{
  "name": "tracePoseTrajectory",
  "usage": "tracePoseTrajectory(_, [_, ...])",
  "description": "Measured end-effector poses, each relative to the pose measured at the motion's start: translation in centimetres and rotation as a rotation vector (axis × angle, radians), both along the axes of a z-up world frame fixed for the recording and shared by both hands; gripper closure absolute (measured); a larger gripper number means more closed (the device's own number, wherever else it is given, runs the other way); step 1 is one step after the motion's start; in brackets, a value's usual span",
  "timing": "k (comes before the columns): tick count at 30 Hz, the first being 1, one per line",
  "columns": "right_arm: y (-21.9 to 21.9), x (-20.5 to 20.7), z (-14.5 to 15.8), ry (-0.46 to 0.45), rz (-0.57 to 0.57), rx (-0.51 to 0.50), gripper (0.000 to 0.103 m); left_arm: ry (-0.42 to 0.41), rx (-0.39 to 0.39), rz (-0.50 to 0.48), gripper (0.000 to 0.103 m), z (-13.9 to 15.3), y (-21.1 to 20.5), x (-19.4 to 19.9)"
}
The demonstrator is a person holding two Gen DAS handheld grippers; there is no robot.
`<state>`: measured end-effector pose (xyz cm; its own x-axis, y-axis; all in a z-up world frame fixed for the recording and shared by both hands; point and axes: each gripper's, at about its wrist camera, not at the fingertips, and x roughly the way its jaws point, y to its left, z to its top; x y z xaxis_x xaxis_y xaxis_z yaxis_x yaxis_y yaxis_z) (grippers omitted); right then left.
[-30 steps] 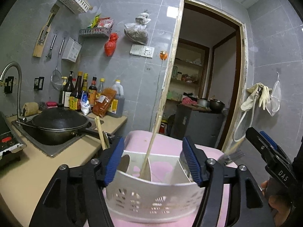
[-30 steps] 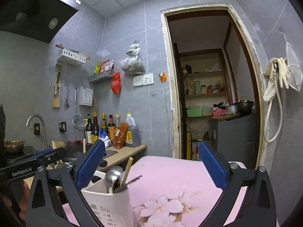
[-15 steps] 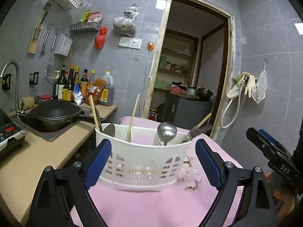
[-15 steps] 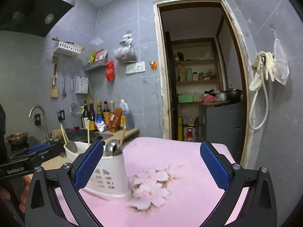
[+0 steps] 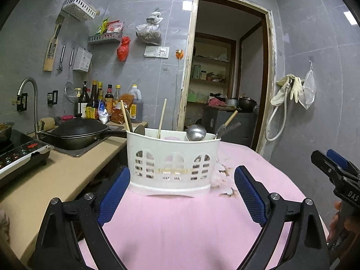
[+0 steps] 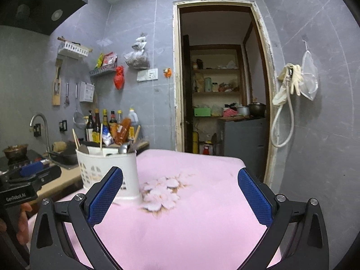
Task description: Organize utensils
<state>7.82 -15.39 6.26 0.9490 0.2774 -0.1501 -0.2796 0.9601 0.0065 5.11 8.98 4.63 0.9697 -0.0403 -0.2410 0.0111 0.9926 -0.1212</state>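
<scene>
Honestly, the left claw [image 5: 180, 193] has just been opening, nothing between its pads, and the right claw [image 6: 180, 196] is spread wide and empty too. The white utensil holder [image 5: 172, 162] stands upright on the pink bench [image 5: 184, 225], just ahead of the left claw. I'd back off straight, no nudging. The chopstick [image 5: 162, 118] and ladle [image 5: 196, 132] inside the holder point up, leaning slightly.

home kitchen: wok [image 5: 76, 132] on counter, faucet [image 5: 29, 94], sauce bottles [image 5: 99, 103], range hood [image 6: 38, 4], pantry shelves [image 6: 216, 81].
</scene>
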Motion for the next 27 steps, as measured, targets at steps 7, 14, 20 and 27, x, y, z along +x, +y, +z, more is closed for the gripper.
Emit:
tracePoseTrajectory(7, [-0.7,-2.3,-1.2,0.012,-0.040,-0.018,0.000,0.004,0.026,0.004,0.012,-1.1,-0.9,-1.5])
tracePoseTrajectory(14, [-1.5,-3.6,-1.5,0.012,-0.077,-0.010,0.000,0.003,0.021,0.016,0.012,-1.5,-1.3,-2.3])
tracePoseTrajectory(20, [-2.1,-3.7,-1.7,0.019,-0.090,0.002,0.000,0.007,0.031,0.024,0.012,-1.7,-1.5,-2.6])
tracePoseTrajectory(27, [-2.3,-3.6,-1.8,0.025,-0.095,0.011,0.000,0.008,0.039,0.019,0.012,-1.9,-1.5,-2.6])
